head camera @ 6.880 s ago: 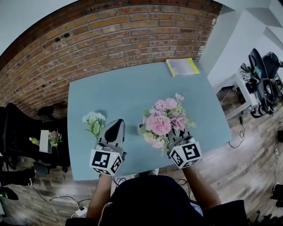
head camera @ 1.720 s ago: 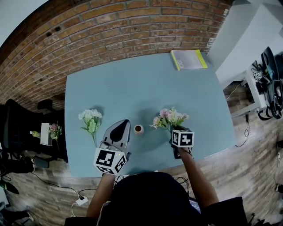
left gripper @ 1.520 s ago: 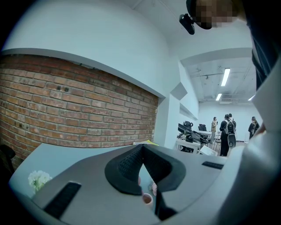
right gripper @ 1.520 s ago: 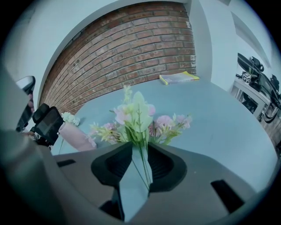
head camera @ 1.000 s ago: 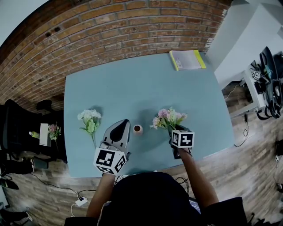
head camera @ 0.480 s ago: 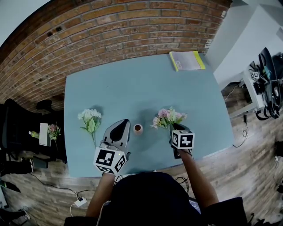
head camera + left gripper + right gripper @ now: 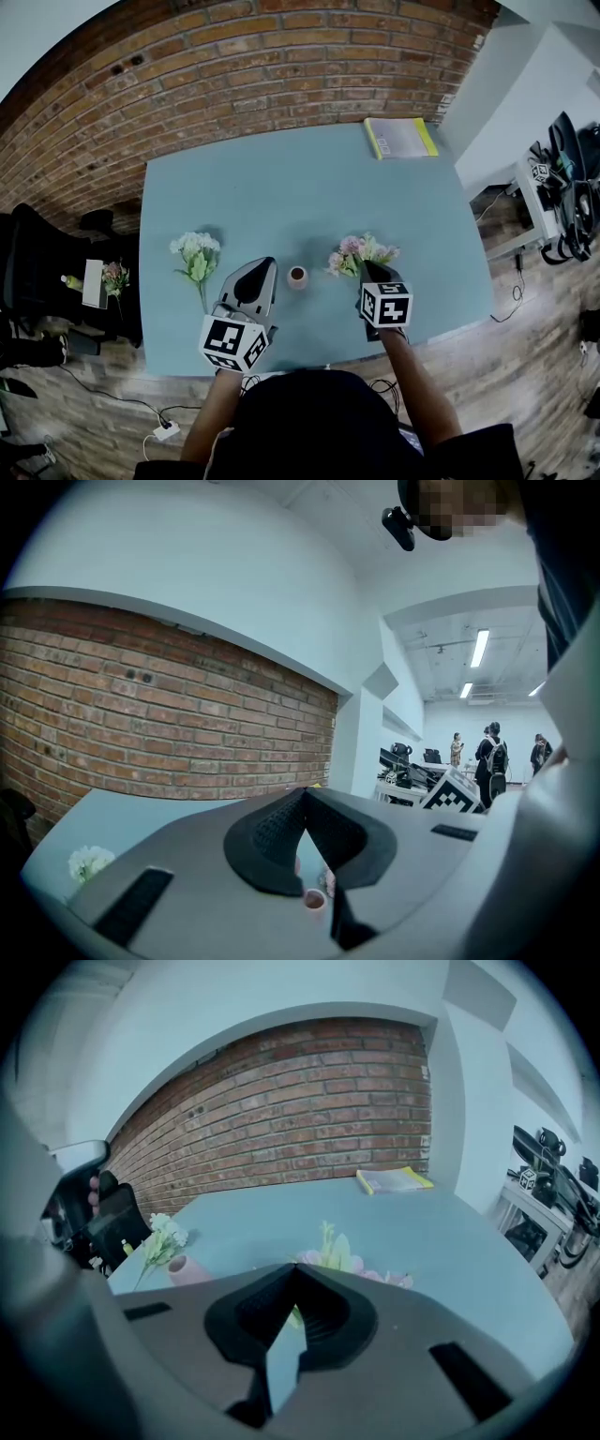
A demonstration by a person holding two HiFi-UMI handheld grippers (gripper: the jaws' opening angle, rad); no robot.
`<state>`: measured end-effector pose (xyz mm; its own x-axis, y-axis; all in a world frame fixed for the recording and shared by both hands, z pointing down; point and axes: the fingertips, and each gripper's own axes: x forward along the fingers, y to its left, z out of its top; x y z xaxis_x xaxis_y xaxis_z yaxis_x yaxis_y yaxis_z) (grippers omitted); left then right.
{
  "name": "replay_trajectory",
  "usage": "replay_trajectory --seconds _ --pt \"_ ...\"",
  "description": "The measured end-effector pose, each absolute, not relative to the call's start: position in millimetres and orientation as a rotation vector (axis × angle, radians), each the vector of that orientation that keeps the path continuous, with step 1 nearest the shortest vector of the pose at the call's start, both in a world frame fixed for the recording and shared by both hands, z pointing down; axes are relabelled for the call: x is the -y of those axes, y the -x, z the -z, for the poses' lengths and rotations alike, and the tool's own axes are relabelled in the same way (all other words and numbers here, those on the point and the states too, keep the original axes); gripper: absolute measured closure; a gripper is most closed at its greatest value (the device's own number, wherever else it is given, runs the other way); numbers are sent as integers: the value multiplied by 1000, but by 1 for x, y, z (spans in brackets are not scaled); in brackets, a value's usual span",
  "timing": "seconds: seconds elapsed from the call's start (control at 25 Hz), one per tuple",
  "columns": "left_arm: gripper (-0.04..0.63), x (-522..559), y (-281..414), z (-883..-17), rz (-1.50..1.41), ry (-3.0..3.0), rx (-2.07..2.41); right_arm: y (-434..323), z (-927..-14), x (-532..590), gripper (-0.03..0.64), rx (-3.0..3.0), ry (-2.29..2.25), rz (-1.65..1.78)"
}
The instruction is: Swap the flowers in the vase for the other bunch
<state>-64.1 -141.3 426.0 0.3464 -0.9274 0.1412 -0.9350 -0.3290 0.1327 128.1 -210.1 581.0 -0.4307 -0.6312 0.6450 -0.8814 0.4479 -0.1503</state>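
Nearest you, your left gripper [image 7: 266, 265] is closed, pads meeting at the tip with nothing between them. Your right gripper [image 7: 365, 267] has just been closing. Its jaws now meet and no stem is pinched between them; only a scrap of green shows beyond them.

Between the two grippers stands the vase [image 7: 297, 277], upright and empty. It is a small, round, pinkish pot with a dark mouth, and it sits just right of the left jaw tips.

The pink bunch [image 7: 358, 253] lies flat on the table [image 7: 281, 187] just ahead of the right gripper, out of the vase.

The white bunch [image 7: 195, 255] lies left of the left gripper and apart from it. Its long axis runs near to far, with the thin green stem toward you and the pale, soft heads toward the wall. The left hand is clearly the nearer one. In my judgement the coming pick turns on taking that stem crosswise, low down, then standing it upright over the narrow mouth.

The tabletop is a matte blue-grey. A yellow-edged book [image 7: 400, 138] lies at its far right corner, and a rough brick wall [image 7: 234, 84] stands beyond.
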Motion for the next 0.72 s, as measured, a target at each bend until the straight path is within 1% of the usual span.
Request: replay_trajectory --seconds 0.72 --pt "588 120 101 -425 -41 -2355 1774 -42 -453 195 604 2625 -1214 -238"
